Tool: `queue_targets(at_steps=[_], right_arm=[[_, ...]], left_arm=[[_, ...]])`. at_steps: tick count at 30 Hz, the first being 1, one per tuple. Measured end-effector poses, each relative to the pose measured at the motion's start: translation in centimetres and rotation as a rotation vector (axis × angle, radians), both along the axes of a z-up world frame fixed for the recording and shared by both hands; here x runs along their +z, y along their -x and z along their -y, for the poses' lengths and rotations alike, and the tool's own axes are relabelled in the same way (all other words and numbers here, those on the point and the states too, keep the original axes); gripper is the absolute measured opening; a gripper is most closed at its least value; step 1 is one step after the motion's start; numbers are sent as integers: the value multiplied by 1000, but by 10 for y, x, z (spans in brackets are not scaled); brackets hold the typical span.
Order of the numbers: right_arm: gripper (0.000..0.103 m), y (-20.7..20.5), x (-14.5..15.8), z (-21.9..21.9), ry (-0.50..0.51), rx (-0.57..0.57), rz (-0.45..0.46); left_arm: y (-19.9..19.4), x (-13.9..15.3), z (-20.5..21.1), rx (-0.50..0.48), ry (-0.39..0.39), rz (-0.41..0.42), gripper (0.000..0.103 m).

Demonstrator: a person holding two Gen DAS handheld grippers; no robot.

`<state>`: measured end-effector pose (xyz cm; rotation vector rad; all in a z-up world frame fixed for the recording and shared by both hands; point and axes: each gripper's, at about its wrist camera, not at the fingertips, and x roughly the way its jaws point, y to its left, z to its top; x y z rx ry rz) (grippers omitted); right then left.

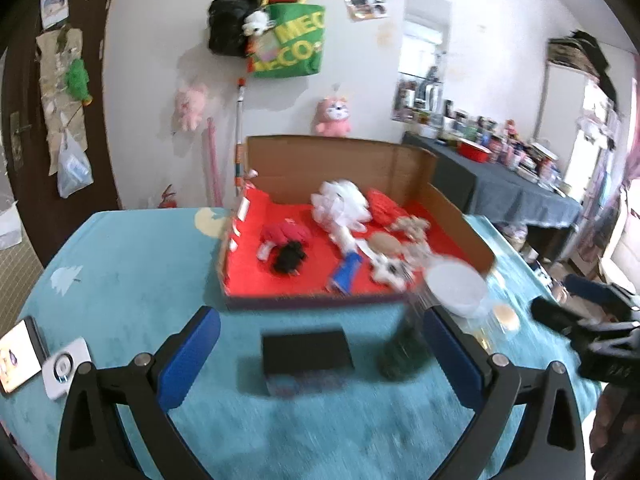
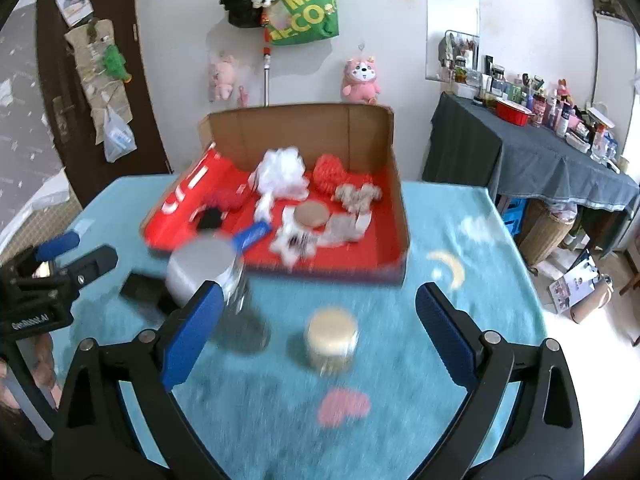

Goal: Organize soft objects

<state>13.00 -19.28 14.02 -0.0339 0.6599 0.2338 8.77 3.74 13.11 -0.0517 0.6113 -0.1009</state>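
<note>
Gaping wide and empty, both claws, left (image 1: 320, 354) and right (image 2: 318, 330), hover above the desk (image 1: 132, 280), box (image 2: 276, 132) of soft toys at 12 o'clock

Green tote bag (image 2: 306, 4) on wall: yellow lettering "MEC" over "ECO", partly cut off. Left gripper (image 2: 56, 276) body: "GenRobot.AI". Other print illegible.

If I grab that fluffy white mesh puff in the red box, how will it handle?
The white mesh puff looks airy and ruffled, so probably very light and squashy. It likely collapses between the fingers and needs a deep pinch. Lying loose in the box, it probably lifts freely.
</note>
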Motion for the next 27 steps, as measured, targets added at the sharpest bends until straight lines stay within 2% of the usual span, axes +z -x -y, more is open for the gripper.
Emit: queue_targets(at_steps=[5,12,16,20,22,27], right_arm=[[98,27,-49,-5,3,-3,-33],[98,16,-106,-1,9,-51,-143],[98,15,-119,-4,83,-81,-133],[98,12,-127,-2,82,-102,-166],[98,8,-130,3,67,-121,-199],[99,10,-131,1,85,-135,-197]], left_arm=[[16,-39,14,-15,-27,-45,103],[3,-90,19,-5,-60,-157,103],[-5,-107,19,13,-60,-216,103],[-11,-116,20,29,-63,-262,103],[-12,-117,20,37,-70,-263,103],[-11,-119,25,43,-87,-261,103]])
